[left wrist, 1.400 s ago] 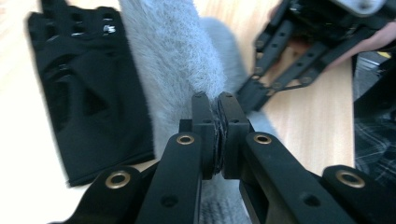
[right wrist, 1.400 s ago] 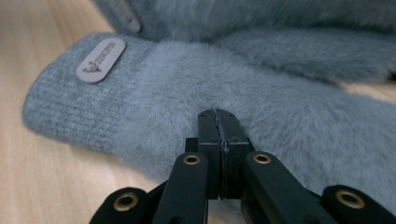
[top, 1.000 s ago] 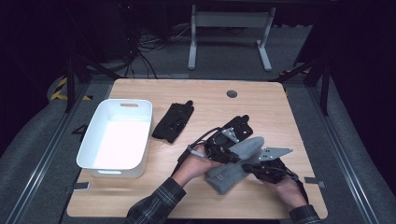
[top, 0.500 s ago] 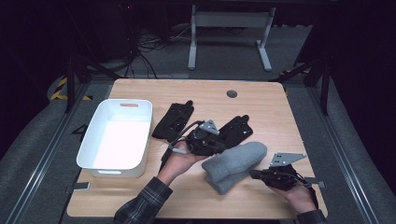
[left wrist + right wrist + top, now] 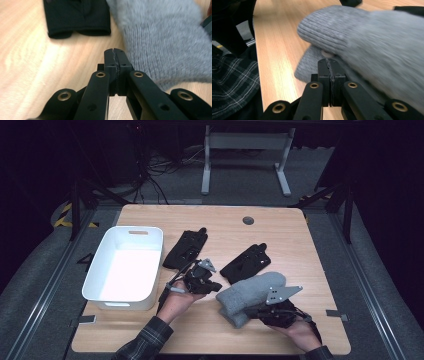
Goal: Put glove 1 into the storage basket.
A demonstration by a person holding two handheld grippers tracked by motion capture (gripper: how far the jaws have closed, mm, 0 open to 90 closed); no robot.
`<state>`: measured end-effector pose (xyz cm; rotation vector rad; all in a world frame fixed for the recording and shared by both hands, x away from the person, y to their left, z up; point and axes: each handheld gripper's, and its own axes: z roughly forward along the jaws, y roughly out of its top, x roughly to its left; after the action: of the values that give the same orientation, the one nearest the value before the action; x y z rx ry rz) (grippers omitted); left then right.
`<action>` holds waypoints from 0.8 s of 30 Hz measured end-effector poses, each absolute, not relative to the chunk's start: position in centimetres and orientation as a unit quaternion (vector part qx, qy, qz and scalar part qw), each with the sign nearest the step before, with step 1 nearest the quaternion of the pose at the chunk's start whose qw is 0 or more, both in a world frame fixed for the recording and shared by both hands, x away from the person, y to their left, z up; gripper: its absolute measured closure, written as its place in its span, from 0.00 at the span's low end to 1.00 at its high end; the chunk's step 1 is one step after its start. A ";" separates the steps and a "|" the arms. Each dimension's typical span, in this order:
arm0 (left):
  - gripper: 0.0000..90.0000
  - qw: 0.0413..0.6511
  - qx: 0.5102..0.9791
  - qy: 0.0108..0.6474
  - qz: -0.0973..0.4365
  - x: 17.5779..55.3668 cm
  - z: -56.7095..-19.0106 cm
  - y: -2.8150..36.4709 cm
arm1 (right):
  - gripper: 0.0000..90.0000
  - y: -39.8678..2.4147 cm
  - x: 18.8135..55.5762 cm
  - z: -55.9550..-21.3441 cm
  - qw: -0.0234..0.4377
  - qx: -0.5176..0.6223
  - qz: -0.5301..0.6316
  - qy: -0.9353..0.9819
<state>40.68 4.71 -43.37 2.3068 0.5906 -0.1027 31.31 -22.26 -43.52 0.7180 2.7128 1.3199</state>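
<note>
A pair of grey knitted mittens (image 5: pixel 252 292) lies stacked on the wooden table (image 5: pixel 280 230), right of centre. My left gripper (image 5: pixel 215 287) is just left of them, pointing at them. Its jaws have just been closing and are now shut with nothing between them. In the left gripper view the left gripper (image 5: pixel 115 51) sits beside the mitten (image 5: pixel 170 37), with a black glove (image 5: pixel 77 17) beyond. My right gripper (image 5: pixel 251 312) is at the mittens' near edge. In the right gripper view the right gripper (image 5: pixel 328 61) is shut, its tips right against the mitten (image 5: pixel 367 37).
Two black gloves (image 5: pixel 187 249) (image 5: pixel 247 262) lie flat mid-table behind the mittens. A white bin (image 5: pixel 132 230) stands at the left. A plaid sleeve (image 5: pixel 232 80) is close on the left in the right gripper view. A round grommet (image 5: pixel 248 220) sits near the far edge.
Both grippers have come off the grey mittens, which now lie on the table. The left hand moved left and down. The right hand swung out right, then came back toward the mittens.
</note>
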 end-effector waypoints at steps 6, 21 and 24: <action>1.00 0.379 0.896 0.224 -0.066 40.6 -43.6 4.5 | 1.00 -20.7 31.8 -43.6 0.015 0.221 0.428 0.876; 1.00 0.380 0.896 0.225 -0.051 40.8 -43.2 4.8 | 1.00 -22.3 31.7 -43.0 0.025 0.236 0.447 0.862; 1.00 0.357 0.903 0.230 -0.062 41.0 -44.3 4.8 | 1.00 -22.3 31.5 -43.2 0.024 0.235 0.439 0.867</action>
<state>41.04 4.79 -44.33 2.3308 0.5934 -0.1595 31.48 -22.29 -43.20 0.7271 2.6827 1.3568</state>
